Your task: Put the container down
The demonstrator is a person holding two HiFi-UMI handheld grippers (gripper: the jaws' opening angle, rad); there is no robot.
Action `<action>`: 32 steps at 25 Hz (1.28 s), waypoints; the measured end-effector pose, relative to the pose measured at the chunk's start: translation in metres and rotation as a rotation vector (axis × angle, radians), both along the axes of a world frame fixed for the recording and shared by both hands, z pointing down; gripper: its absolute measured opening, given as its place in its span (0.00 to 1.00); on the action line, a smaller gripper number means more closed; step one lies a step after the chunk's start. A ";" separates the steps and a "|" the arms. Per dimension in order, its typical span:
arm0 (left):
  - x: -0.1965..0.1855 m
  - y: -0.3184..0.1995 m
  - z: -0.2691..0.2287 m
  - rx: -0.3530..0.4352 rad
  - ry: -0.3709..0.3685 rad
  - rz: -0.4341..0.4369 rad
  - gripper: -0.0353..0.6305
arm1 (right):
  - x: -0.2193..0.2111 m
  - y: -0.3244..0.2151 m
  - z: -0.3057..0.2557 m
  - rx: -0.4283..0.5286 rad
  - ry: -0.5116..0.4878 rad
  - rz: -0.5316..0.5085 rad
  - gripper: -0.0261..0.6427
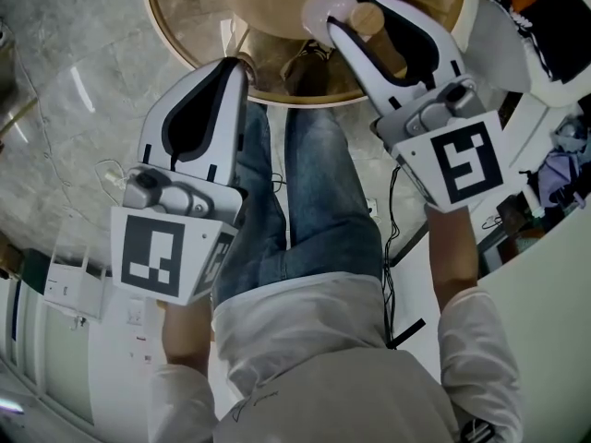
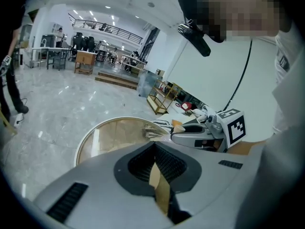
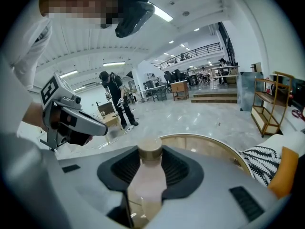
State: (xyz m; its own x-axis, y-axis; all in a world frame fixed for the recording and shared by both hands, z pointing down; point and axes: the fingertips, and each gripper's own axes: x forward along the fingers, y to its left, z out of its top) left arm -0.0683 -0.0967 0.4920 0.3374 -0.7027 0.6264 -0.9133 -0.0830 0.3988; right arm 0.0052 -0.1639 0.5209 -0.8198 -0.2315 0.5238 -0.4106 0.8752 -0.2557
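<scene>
Now: pale pink container (image 3: 144,187), tan cap (image 3: 149,149), clamped in right tongs (image 3: 147,168).

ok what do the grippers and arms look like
The left gripper and right gripper are pale grey-white shells with black ribbed pads, each carrying a white cube with black square markers. The person wears white sleeves.

Left gripper (image 1: 244,62) closed, empty, right gripper (image 1: 349,14) clamping container (image 1: 322,5).
</scene>
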 end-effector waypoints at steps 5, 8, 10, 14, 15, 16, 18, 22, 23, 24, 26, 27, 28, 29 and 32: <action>0.007 0.001 0.011 -0.024 0.037 0.001 0.08 | 0.000 0.000 0.014 -0.018 0.018 0.002 0.26; 0.011 0.002 0.015 -0.040 0.040 0.013 0.08 | -0.002 0.002 0.022 -0.023 0.024 -0.005 0.26; 0.011 0.002 0.018 -0.050 0.042 0.012 0.08 | -0.002 0.002 0.028 -0.029 0.034 -0.005 0.26; 0.006 0.001 0.022 -0.045 0.056 0.004 0.08 | -0.006 -0.001 0.044 -0.044 0.052 -0.003 0.26; 0.005 0.001 0.024 -0.049 0.054 0.004 0.08 | -0.006 -0.002 0.047 -0.046 0.054 -0.002 0.26; 0.003 0.001 0.026 -0.054 0.051 0.003 0.08 | -0.007 -0.003 0.051 -0.046 0.057 -0.003 0.26; -0.001 0.002 0.029 -0.061 0.049 -0.003 0.08 | -0.008 -0.004 0.057 -0.045 0.066 -0.008 0.26; -0.006 -0.002 0.031 -0.062 0.048 -0.015 0.08 | -0.008 -0.008 0.066 -0.049 0.082 -0.015 0.26; -0.006 -0.003 0.032 -0.063 0.049 -0.017 0.08 | -0.008 -0.009 0.069 -0.050 0.085 -0.016 0.26; -0.007 -0.003 0.033 -0.065 0.050 -0.018 0.08 | -0.008 -0.011 0.071 -0.049 0.090 -0.020 0.26; -0.008 -0.003 0.036 -0.070 0.052 -0.021 0.08 | -0.009 -0.012 0.077 -0.040 0.097 -0.031 0.26; -0.009 -0.002 0.037 -0.073 0.053 -0.022 0.08 | -0.010 -0.013 0.080 -0.036 0.097 -0.036 0.26; -0.010 -0.002 0.038 -0.075 0.053 -0.024 0.08 | -0.011 -0.013 0.082 -0.034 0.098 -0.039 0.26; -0.011 -0.001 0.038 -0.077 0.053 -0.027 0.08 | -0.012 -0.014 0.085 -0.033 0.101 -0.040 0.26; -0.014 -0.001 0.040 -0.081 0.054 -0.036 0.08 | -0.014 -0.018 0.092 -0.029 0.113 -0.042 0.26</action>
